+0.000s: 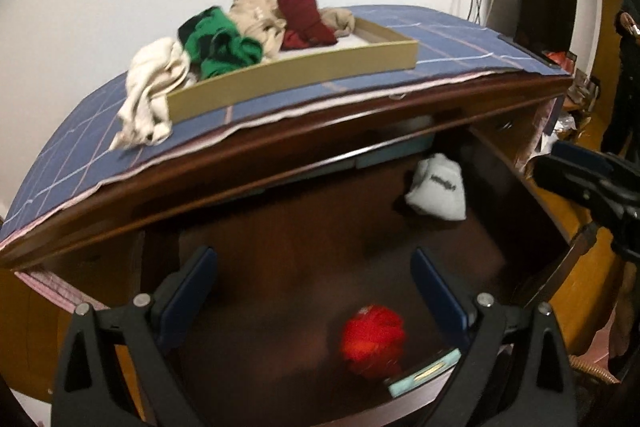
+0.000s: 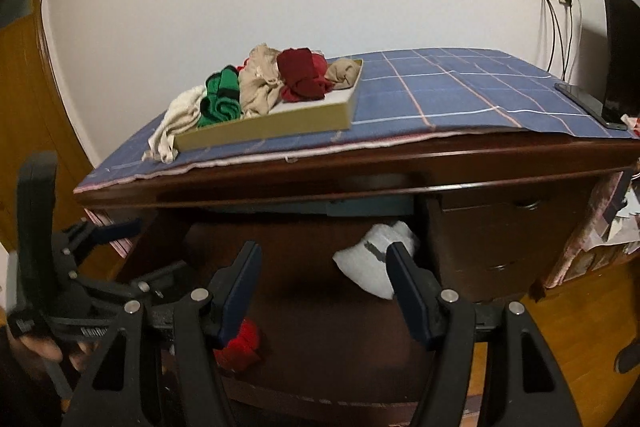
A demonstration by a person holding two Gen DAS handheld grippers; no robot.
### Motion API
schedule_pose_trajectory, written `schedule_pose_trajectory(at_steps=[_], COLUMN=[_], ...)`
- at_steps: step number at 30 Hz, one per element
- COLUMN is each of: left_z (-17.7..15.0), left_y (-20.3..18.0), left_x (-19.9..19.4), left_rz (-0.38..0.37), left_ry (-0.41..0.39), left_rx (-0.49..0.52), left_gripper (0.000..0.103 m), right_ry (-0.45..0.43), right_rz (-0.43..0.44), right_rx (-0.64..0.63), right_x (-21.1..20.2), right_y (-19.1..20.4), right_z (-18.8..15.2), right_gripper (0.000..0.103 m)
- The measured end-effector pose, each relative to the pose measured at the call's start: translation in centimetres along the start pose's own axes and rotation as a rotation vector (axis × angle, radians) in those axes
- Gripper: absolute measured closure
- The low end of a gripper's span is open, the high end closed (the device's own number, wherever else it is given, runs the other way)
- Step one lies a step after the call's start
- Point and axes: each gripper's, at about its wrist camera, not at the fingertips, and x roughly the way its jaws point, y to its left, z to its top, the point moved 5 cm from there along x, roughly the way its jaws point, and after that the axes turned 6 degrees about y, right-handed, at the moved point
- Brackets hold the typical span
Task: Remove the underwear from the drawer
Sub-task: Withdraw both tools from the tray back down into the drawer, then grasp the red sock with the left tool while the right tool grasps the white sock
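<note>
Tray [image 1: 296,77]: sitting on the checked cloth on the surface; cream, green, beige and dark red garments are piling in it and spilling over its left end, so several pieces are judged already out.
Left tool [image 1: 312,291]: hanging over the open drawer [image 1: 280,227] with its jaws standing apart, gripping nothing.
Red underwear [image 1: 372,343]: still lying crumpled at the near end of the drawer, just below the left tool.
Right tool [image 2: 320,287]: pointing into the drawer, jaws apart and empty.
White underwear [image 2: 372,263]: lying at the far right of the drawer.
Remaining: both pieces are awaiting pickup.
</note>
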Motion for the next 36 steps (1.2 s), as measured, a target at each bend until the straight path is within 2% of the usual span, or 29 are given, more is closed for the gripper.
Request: schedule_pose_trajectory(at_steps=[4,9,13,17,20,23,27,32,36], left_z=[-0.9,-2.1,-2.9,-2.7,-2.5,-2.6,-2.8,-3.6,-3.9], left_y=[0.8,0.7,0.1,-0.1,-0.3,-0.8,-1.4,-2.3,-2.7], left_x=[0.5,2.0,3.7,4.9,5.8,6.7,7.8,8.9,9.5], left_rz=[0.019,0.006,-0.055,-0.1,-0.166,-0.22,-0.218,-0.191,-0.252], left_ry=[0.032,0.129,0.232,0.294,0.345,0.398,0.453,0.504,0.557], left_rx=[0.002,0.035,0.051,0.025,0.001,-0.006,0.01,0.086,0.061], left_gripper=[0.005,0.005,0.005,0.005,0.005,0.006,0.013,0.022,0.023], right_ry=[0.012,0.044,0.053,0.062,0.066,0.067,0.072,0.079,0.084], right_rz=[-0.019,0.004,0.011,0.02,0.021,0.022,0.024,0.032,0.029], right_rx=[-0.02,-0.001,0.017,0.024,0.025,0.034,0.04,0.052,0.06], right_x=[0.3,0.7,0.8,1.0,1.1,1.1,1.3,1.4,1.6], right_y=[0.2,0.0,-0.4,-0.4,-0.5,-0.7,-0.9,-1.1,-1.4], right_z=[-1.5,-2.5,-3.0,-3.1,-3.2,-3.1,-3.3,-3.3,-3.3], right_gripper=[0.036,0.037,0.037,0.037,0.037,0.037,0.037,0.036,0.036])
